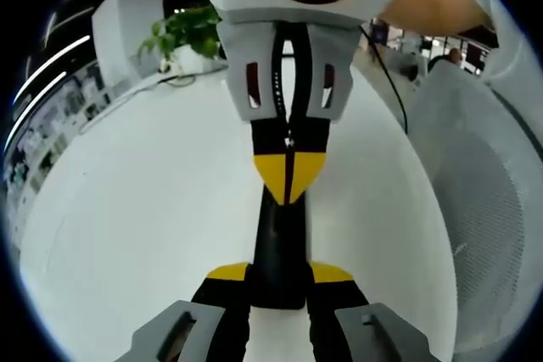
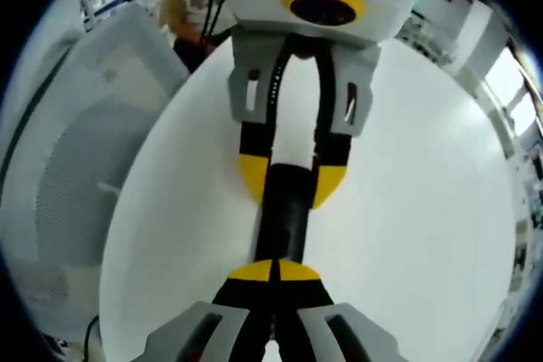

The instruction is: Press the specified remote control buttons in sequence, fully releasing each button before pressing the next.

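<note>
While the left hand-held gripper clamps the slim black remote, the right hand-held gripper's closed yellow tips rest on it.

The right gripper, jaws together, tips on the black remote control; at 12 o'clock the left gripper clamps it over the white table.

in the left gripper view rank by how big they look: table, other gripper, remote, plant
1. white table
2. right gripper, close to the camera
3 and 4. black remote and plant look about alike; the remote is partly covered and the plant sits far back, so no ranking.
</note>
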Available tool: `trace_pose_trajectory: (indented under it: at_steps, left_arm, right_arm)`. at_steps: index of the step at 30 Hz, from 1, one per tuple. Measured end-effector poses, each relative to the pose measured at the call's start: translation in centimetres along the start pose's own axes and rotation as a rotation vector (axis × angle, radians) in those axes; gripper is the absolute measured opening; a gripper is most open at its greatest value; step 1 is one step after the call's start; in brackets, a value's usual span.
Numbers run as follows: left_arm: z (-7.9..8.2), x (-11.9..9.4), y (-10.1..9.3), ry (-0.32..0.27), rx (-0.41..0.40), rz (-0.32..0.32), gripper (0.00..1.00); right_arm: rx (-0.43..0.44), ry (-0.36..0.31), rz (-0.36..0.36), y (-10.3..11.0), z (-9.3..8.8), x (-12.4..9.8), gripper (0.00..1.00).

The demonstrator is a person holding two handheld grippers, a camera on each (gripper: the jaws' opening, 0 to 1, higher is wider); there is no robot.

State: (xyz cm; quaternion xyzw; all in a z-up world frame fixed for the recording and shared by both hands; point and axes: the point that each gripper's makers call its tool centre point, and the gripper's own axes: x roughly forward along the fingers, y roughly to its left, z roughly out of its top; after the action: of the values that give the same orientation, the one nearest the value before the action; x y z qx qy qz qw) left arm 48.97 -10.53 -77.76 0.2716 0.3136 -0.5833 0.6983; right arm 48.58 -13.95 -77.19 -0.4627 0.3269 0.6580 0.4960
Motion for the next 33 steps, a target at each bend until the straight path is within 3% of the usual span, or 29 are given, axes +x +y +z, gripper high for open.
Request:
trace_pose_trajectory:
  at_steps: [21, 33]
  left_arm:
    - [0.0, 0.0, 0.0, 0.009, -0.004, 0.001, 0.24]
    - [0.0, 0.0, 0.0, 0.011, -0.006, 0.001, 0.24]
  right_arm:
    - [-0.012, -0.001, -0.023, 0.0, 0.0, -0.2, 0.00]
    - [0.004, -0.027, -0.064, -0.2, 0.1, -1.8, 0.00]
